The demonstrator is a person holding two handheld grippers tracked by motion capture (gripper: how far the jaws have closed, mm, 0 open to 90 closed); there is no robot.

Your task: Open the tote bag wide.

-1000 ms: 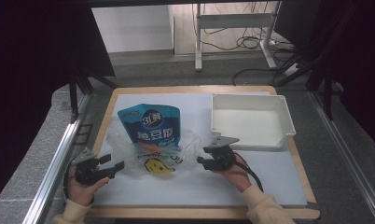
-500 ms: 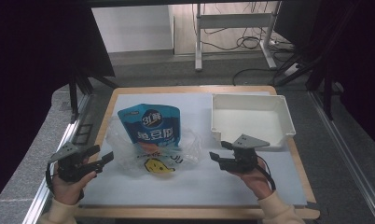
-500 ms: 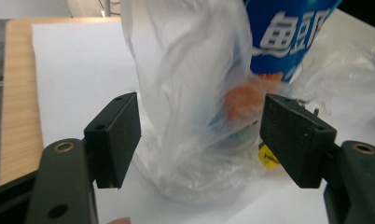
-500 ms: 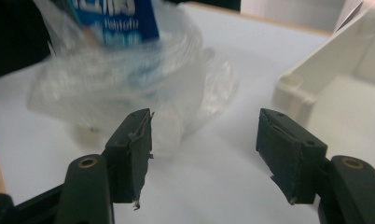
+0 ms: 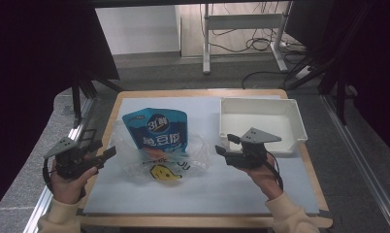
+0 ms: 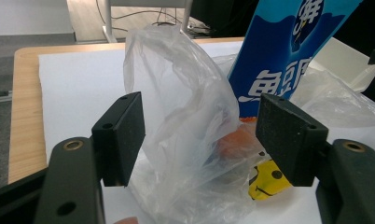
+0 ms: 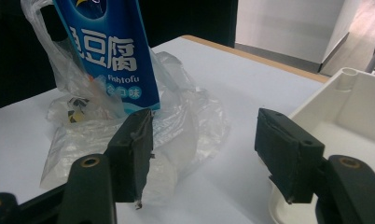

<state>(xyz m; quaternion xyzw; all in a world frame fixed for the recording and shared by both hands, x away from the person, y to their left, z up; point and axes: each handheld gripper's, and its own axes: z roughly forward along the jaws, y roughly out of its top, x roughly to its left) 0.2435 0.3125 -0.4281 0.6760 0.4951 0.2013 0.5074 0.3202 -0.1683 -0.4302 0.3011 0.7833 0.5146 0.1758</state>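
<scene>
Between both claws, on white-covered surface [image 5: 241,194]: clear plastic bag [image 5: 135,165] holding blue snack packet [image 5: 159,133], packet upper part out of bag mouth. Left claw [image 5: 111,152] just left of bag, raised off surface, jaws wide, just been closing, nothing gripped; bag film ahead, between pads. Right claw [image 5: 219,150] just right of bag, jaws wide, empty. White tray [image 5: 300,127] behind right claw, beside bag.

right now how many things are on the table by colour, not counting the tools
blue: 1, the snack pouch
clear: 1, the plastic bag around the pouch's lower part
white: 1, the tray
yellow: 1, a small packet inside the bag
total: 4
</scene>
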